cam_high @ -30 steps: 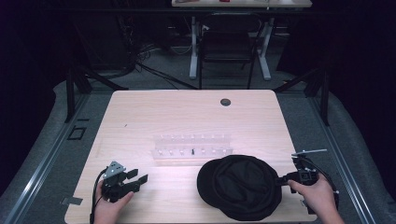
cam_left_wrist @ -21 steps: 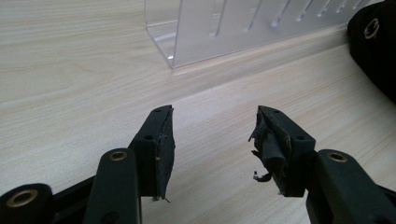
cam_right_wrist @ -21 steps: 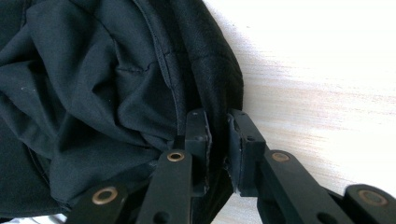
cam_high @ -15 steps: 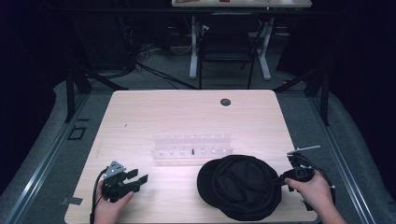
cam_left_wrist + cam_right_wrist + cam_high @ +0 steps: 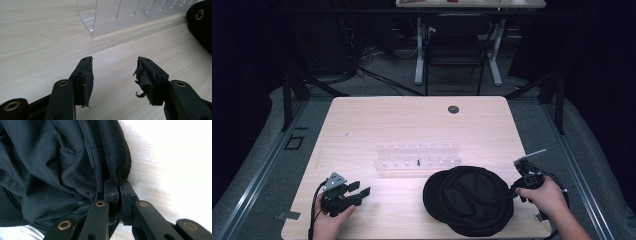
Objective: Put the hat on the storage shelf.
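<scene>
**Right gripper pinched on cap edge; left idle**

Table (image 5: 362, 125): pale wood, taking up most of the high view.

Black cap (image 5: 469, 200): lay flat on the near right part of the table, crown uppermost, its long axis running roughly left to right, brim end toward the table's middle. It sat directly left of the right gripper (image 5: 512, 192), touching it. The right hand (image 5: 547, 197) was much the nearer of the two; the left was well apart across bare wood.

Clear rack (image 5: 418, 156): a long clear plastic holder just behind the cap, lying left to right. One small dark item stood in a slot near its middle; the other slots looked empty, though the view was too small to be sure.

Right gripper, close view (image 5: 119, 192): jaws had just been closing and stood nearly together, with the cap's right edge fabric pinched between them.

Left gripper (image 5: 354, 192): rested at the near left, jaws wide apart with nothing between them (image 5: 113, 75), pointing toward the rack's end (image 5: 130, 15).

Judgement: any lift or drag would start from the cap's right edge.
</scene>
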The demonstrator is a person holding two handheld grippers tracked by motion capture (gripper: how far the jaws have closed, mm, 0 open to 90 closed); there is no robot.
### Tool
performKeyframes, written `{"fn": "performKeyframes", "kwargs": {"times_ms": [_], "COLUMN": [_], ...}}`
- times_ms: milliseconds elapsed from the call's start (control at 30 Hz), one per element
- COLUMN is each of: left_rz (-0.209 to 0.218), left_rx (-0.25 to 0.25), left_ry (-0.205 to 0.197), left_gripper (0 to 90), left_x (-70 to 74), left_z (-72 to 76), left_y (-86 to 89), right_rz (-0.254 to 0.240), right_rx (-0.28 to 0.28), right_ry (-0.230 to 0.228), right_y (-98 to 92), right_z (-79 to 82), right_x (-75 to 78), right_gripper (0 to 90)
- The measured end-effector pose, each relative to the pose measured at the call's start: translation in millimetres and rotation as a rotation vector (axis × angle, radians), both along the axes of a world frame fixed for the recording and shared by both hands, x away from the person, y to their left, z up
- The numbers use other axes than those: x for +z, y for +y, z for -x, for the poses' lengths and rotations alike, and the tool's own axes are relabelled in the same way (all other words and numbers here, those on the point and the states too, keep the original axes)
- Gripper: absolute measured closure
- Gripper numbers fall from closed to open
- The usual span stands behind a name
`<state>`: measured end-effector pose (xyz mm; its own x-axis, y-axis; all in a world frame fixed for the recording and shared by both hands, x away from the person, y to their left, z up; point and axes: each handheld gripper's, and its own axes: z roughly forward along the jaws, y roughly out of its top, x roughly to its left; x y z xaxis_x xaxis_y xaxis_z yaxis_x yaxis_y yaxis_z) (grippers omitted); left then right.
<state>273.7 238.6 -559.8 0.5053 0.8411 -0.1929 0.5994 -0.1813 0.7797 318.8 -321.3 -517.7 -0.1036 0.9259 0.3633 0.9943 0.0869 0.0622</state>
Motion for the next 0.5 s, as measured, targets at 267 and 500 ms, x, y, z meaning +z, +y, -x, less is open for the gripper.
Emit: {"fn": "performKeyframes", "kwargs": {"times_ms": [267,500], "left_rz": [0.001,0.001], "left_rx": [0.003,0.003], "left_ry": [0.001,0.002], "left_gripper": [47.7,47.7], "left_x": [-0.1,-0.2], "left_z": [0.0,0.1], "left_y": [0.1,0.0], "right_rz": [-0.035,-0.144], "right_rx": [0.007,0.004], "right_ry": [0.032,0.023], "right_y": [-3.5,-13.0], "right_z": [-2.9,0.0], "right_x": [6.3,20.4], "right_gripper": [87.7,88.0]}}
